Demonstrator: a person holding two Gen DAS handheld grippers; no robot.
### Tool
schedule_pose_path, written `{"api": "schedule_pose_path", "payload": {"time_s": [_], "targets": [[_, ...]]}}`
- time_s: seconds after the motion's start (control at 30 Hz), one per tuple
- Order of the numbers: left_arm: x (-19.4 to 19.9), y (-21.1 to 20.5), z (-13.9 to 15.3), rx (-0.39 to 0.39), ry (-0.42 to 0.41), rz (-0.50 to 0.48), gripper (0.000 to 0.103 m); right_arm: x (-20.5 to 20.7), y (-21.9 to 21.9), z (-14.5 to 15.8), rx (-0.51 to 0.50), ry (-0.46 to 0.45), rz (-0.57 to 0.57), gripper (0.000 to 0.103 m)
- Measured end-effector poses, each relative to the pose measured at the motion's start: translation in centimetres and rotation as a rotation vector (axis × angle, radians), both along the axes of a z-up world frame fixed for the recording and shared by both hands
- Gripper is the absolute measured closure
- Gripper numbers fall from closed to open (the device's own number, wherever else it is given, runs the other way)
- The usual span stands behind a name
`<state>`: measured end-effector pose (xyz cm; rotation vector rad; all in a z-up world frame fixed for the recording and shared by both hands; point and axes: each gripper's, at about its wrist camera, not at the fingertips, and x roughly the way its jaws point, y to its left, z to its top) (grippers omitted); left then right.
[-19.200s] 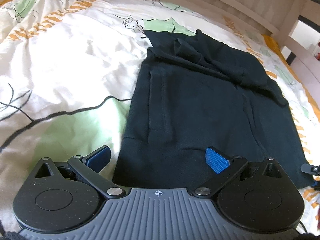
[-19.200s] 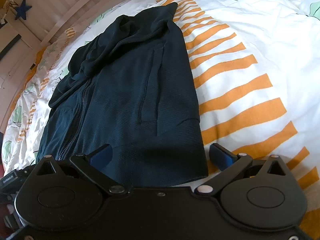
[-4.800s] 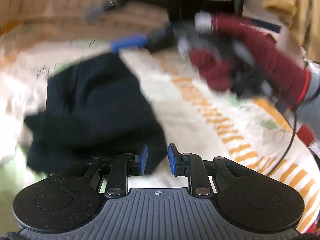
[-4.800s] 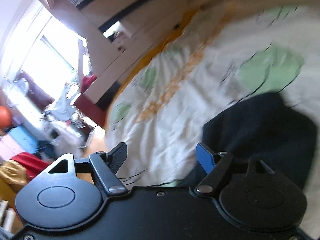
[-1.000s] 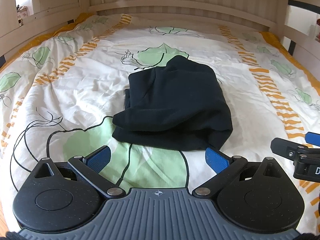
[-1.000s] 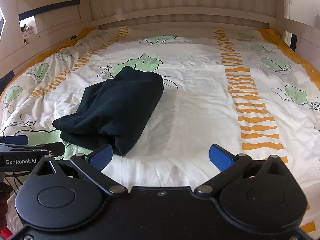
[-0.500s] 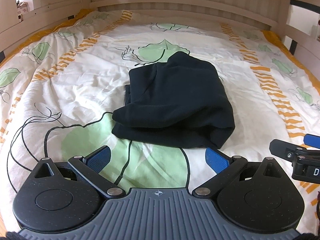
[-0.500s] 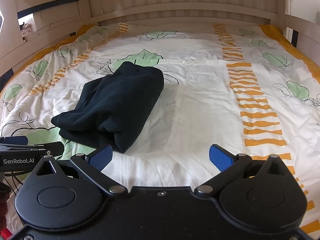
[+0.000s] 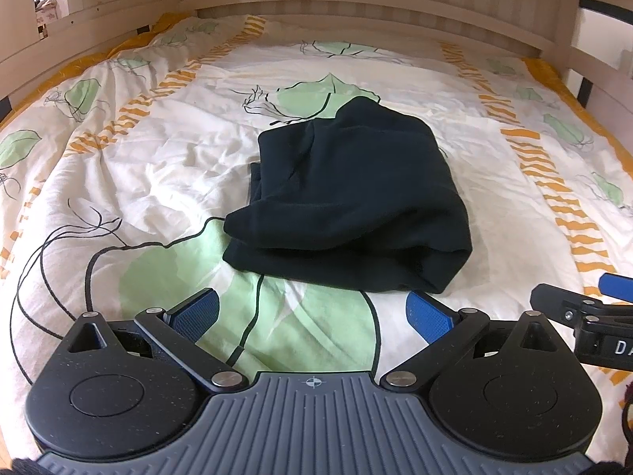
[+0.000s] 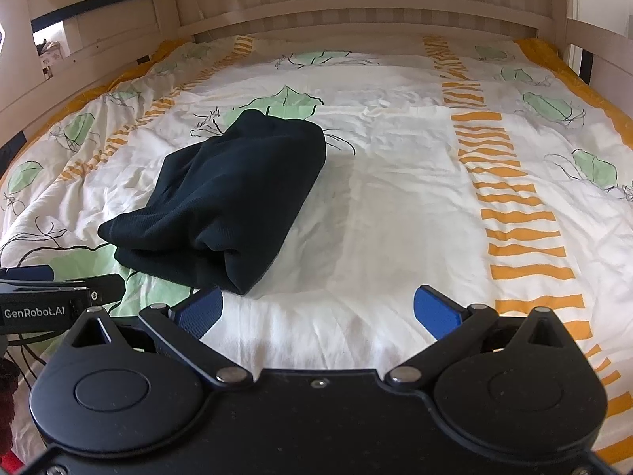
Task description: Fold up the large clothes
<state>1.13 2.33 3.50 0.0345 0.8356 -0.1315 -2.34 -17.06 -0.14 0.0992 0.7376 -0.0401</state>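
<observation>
A dark navy jacket (image 9: 356, 198) lies folded into a thick bundle on the bed, its rounded fold toward me. In the right wrist view the jacket (image 10: 233, 198) lies left of centre. My left gripper (image 9: 312, 312) is open and empty, hovering just short of the bundle's near edge. My right gripper (image 10: 318, 310) is open and empty, over bare duvet to the right of the bundle. The right gripper's fingers (image 9: 573, 304) show at the right edge of the left wrist view.
The bed carries a white duvet (image 10: 395, 198) with green leaves and orange stripes. A pale wooden slatted bed frame (image 9: 356, 4) surrounds it at the back and both sides. The left gripper's body (image 10: 47, 297) shows at the left edge of the right wrist view.
Both grippers have tipped or moved slightly so the bundle sits lower and nearer in view. The jacket has not moved, and both grippers stay open.
</observation>
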Motion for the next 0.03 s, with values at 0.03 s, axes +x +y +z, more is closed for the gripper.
{"api": "schedule_pose_path", "payload": {"time_s": [0.03], "targets": [[0.02, 0.03, 0.0, -0.001, 0.0, 0.001, 0.001, 0.05, 0.03, -0.05, 0.0, 0.002, 0.0, 0.0]]}}
